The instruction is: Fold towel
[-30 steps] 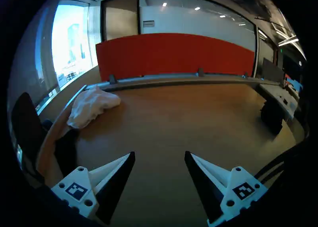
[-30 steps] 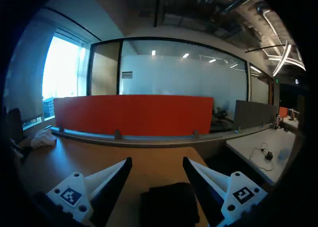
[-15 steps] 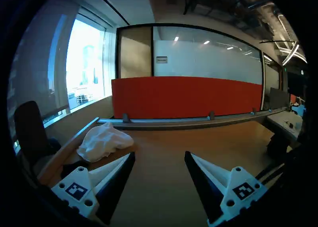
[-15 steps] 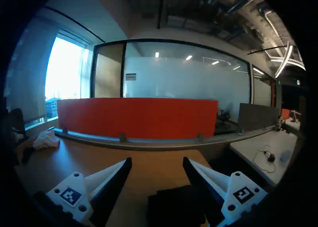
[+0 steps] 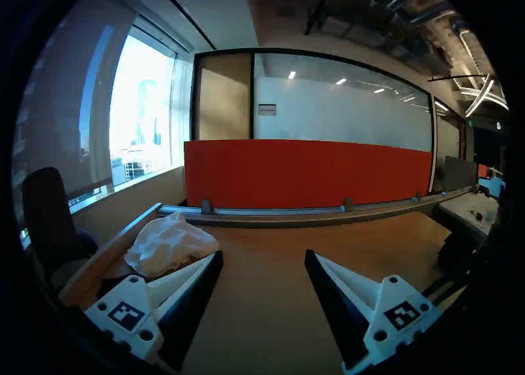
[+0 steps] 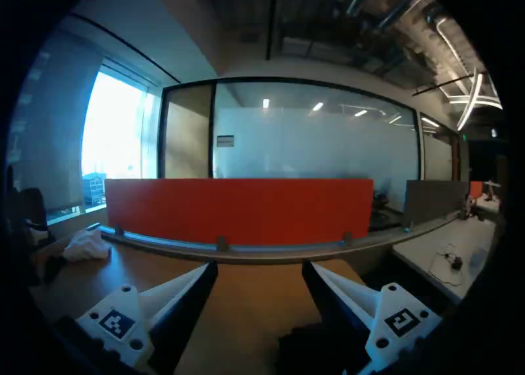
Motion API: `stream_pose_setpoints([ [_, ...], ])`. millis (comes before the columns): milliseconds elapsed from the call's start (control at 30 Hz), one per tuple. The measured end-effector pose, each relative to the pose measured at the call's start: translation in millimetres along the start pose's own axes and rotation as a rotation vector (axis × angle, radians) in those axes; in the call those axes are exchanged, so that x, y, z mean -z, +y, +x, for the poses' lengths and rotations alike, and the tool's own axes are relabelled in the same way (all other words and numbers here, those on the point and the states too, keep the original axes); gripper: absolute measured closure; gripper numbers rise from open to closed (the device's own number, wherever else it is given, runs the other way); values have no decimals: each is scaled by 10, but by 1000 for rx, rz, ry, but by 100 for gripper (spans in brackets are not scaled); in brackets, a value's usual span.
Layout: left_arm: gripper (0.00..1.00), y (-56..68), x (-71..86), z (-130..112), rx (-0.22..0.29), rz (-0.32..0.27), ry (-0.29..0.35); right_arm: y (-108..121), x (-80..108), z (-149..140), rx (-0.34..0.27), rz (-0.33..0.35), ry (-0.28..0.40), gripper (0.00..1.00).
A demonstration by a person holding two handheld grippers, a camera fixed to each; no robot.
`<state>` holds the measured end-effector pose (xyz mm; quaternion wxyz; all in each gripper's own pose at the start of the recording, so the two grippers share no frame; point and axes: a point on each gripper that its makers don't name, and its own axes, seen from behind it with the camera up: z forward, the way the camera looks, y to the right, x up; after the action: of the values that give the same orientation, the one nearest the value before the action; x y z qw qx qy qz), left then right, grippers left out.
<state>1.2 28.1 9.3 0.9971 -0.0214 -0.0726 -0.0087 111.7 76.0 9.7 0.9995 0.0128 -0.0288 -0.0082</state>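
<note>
A crumpled white towel (image 5: 169, 243) lies heaped on the wooden table (image 5: 367, 237), ahead and to the left of the left gripper (image 5: 262, 253), just beyond its left finger and near the table's edge. That gripper's fingers stand apart, holding nothing. The right gripper (image 6: 259, 264), likewise spread and empty, hovers with the towel far off to its left. A red partition (image 5: 308, 173) spans the table's far side, ahead of both.
</note>
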Motion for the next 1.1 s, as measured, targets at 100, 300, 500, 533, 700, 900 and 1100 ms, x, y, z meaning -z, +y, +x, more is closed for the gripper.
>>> stream_pose_setpoints([
  [100,8,-14,-7,47,4,-1,10,-200,-36,21,4,12,1,1],
  [300,8,-70,13,113,12,4,27,-541,-107,43,16,29,-5,1],
  [500,8,-141,40,191,24,13,50,-807,-147,82,18,26,-6,1],
  [533,8,-147,44,205,24,13,53,-846,-152,79,22,27,-6,1],
  [700,8,-158,51,251,19,9,63,-979,-176,73,32,29,-12,0],
  [900,8,-211,46,278,22,22,66,-1034,-178,135,22,26,-7,0],
  [1100,8,-214,27,214,21,29,62,-1103,-172,130,20,26,-15,0],
])
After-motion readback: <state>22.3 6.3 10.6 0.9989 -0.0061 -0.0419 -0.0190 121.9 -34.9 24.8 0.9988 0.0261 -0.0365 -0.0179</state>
